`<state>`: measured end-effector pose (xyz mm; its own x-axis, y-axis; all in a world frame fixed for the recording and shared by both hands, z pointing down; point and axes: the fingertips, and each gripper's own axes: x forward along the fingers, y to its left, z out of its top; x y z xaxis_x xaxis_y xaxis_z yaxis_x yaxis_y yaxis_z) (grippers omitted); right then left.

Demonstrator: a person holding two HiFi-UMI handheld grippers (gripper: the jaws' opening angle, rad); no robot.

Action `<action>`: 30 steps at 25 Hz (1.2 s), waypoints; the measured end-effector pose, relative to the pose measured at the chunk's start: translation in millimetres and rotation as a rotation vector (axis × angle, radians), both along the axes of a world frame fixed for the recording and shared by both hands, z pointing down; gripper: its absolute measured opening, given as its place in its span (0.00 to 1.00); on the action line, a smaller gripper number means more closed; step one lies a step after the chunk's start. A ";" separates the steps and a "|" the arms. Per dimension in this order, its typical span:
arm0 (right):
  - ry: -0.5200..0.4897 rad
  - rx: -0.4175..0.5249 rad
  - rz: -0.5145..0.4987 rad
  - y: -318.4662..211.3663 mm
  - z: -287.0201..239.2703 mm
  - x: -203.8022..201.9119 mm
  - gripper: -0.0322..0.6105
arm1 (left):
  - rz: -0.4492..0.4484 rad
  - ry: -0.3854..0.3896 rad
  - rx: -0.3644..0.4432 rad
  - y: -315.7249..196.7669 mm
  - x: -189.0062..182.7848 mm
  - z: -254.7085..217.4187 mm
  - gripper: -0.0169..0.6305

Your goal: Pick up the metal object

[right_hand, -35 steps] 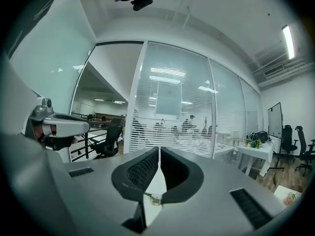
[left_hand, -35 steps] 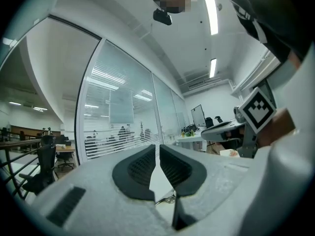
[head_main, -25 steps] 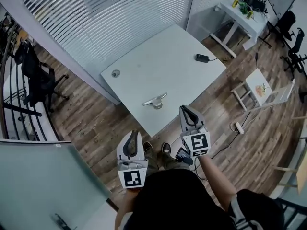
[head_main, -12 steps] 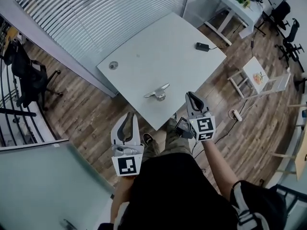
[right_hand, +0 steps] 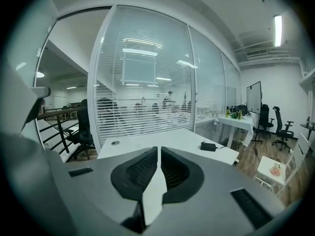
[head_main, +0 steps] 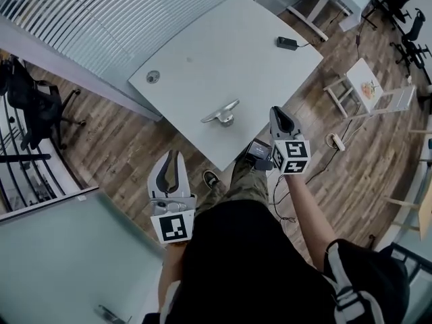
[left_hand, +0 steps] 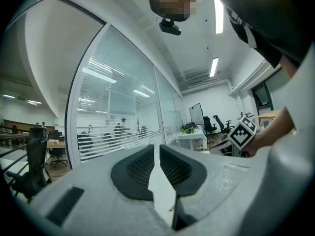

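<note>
You held the left gripper (head_main: 173,155) low on your left, above the wood floor (head_main: 121,155), and the right gripper (head_main: 278,112) just off the near edge of the white surface (head_main: 229,46). Each gripper's jaws were pressed together, with nothing between them. The metal object (head_main: 221,114) lay on the surface near that edge, apart from both grippers and nearer the right one.

Head view high, steeply down, right gripper view level (shares the table (head_main: 236,46))
</note>
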<state>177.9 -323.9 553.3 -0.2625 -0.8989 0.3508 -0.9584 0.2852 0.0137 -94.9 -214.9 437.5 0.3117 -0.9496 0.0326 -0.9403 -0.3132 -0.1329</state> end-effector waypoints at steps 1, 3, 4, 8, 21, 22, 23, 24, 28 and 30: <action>0.002 -0.002 -0.005 0.3 1.9 -1.9 0.06 | 0.001 -0.001 0.000 -1.1 -0.7 1.2 0.08; 0.007 -0.007 -0.021 1.9 5.1 -7.5 0.06 | -0.003 0.007 0.001 -1.8 -2.8 1.7 0.08; 0.008 -0.010 -0.029 3.1 6.7 -10.4 0.06 | -0.005 0.009 0.002 -1.7 -4.1 1.5 0.08; 0.019 -0.021 -0.043 4.7 14.3 -18.7 0.06 | -0.011 0.010 0.001 -2.3 -8.1 2.4 0.08; 0.107 -0.213 -0.195 16.6 85.3 -67.8 0.27 | -0.059 0.017 -0.003 11.9 -38.8 5.0 0.08; 0.110 -0.228 -0.205 16.8 90.5 -72.0 0.29 | -0.064 0.019 -0.002 12.0 -40.8 5.0 0.08; 0.116 -0.240 -0.215 17.4 95.6 -76.2 0.30 | -0.070 0.021 -0.003 12.6 -42.6 5.0 0.08; 0.124 -0.249 -0.226 18.5 101.2 -80.4 0.31 | -0.076 0.023 -0.005 13.7 -44.6 5.2 0.08; 0.136 -0.291 -0.269 18.9 121.7 -97.5 0.37 | -0.092 0.023 -0.005 15.0 -51.4 4.5 0.08; 0.135 -0.311 -0.287 17.6 129.2 -102.6 0.39 | -0.099 0.022 -0.007 15.9 -52.9 5.1 0.08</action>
